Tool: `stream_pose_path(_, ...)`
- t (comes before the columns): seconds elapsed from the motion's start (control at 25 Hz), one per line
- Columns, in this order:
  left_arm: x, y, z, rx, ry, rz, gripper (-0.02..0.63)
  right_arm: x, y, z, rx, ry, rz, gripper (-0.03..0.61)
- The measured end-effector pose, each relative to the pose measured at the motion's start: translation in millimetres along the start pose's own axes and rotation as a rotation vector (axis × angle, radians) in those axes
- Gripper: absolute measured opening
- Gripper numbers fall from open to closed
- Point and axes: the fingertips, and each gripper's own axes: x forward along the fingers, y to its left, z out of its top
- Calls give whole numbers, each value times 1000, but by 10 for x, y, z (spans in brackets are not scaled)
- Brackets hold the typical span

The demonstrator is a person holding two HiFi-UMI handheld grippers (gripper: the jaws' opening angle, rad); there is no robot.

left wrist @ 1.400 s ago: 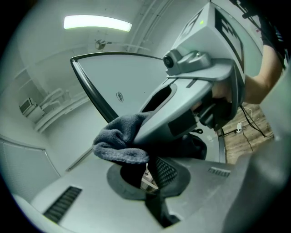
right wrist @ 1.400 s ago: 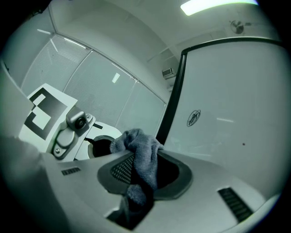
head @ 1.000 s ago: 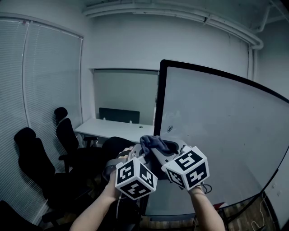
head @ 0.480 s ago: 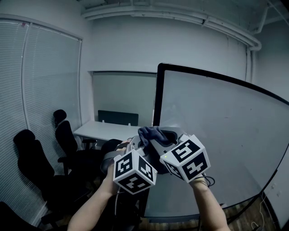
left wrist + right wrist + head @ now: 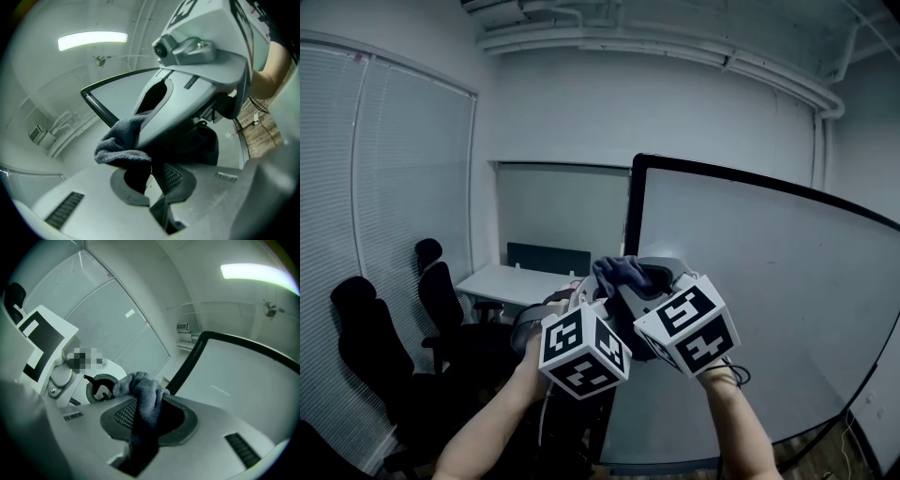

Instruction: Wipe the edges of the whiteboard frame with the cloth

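Dark cloth [image 5: 622, 273] between right gripper [image 5: 145, 414] and left gripper [image 5: 144, 182]; both jaw pairs pinched onto it

Long white desk [image 5: 502, 281] by the back wall carries a dark upright panel [image 5: 546, 259]; black office chairs [image 5: 441, 292] stand beside it.

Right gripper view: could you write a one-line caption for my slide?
The right gripper, jaws shut on a grey cloth, faces the whiteboard frame.

Fuzzy grey cloth [image 5: 622, 272]; glossy whiteboard [image 5: 769, 309], matt black frame [image 5: 630, 216].
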Motion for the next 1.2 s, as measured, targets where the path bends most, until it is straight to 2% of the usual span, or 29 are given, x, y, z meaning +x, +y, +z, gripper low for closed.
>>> stream_pose_path(0.72, 2, 540, 388, 80, -16, 74, 15, -11, -477, 502, -77, -24, -84, 100)
stream_pose_path(1.0, -116, 769, 442, 124, 4, 62, 18, 28, -532, 805, -124, -14, -131, 100)
stream_pose_path(1.2, -59, 872, 570, 170, 24, 87, 18, 3, -691, 875, -143, -35, -158, 100)
